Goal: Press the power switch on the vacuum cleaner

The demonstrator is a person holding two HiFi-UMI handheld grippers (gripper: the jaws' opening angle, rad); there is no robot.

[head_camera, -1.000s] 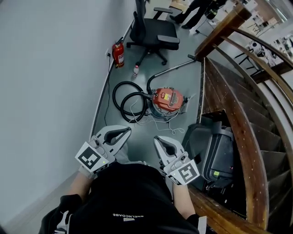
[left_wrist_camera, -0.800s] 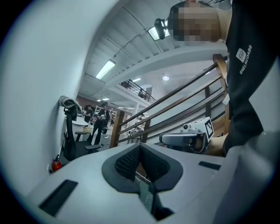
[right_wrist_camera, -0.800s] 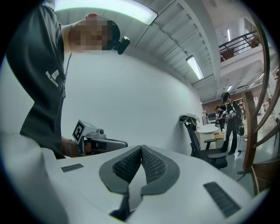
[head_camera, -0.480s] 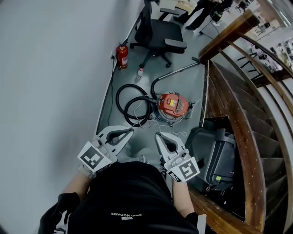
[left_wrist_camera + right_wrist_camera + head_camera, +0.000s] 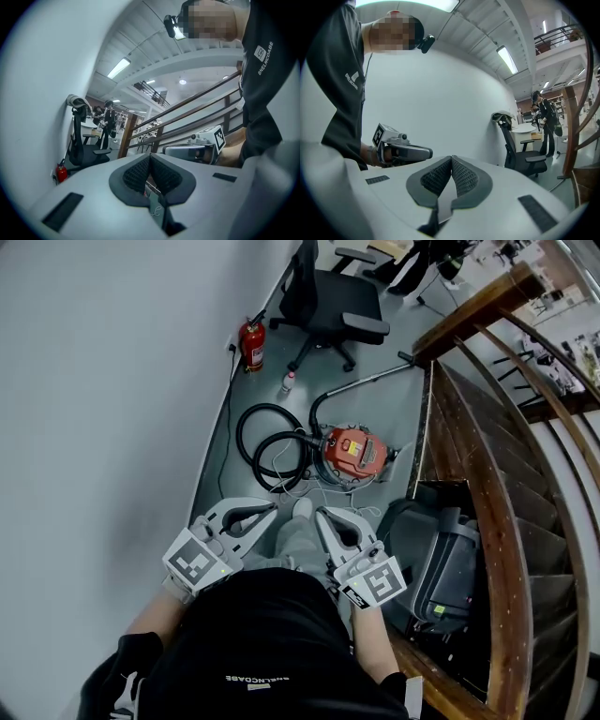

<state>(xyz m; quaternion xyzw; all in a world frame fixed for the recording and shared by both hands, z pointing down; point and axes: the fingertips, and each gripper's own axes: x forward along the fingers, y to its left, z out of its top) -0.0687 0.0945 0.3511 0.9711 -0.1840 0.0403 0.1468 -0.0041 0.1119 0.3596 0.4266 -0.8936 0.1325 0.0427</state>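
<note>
The orange-topped vacuum cleaner stands on the grey floor ahead of me, its black hose coiled to its left and a metal wand reaching away behind it. My left gripper and right gripper are held close to my body, well short of the vacuum. Both are shut with nothing between the pads. In the left gripper view the pads meet, and the right gripper shows beside them. The right gripper view shows its own pads closed and the left gripper alongside.
A grey wall runs along the left. A black office chair and a red fire extinguisher stand beyond the vacuum, with a small bottle nearby. A wooden staircase railing curves along the right, above a dark machine.
I have walked forward: the vacuum sits slightly nearer in the head view, and my foot now shows between the two grippers. Both grippers stay shut and close to my body.
</note>
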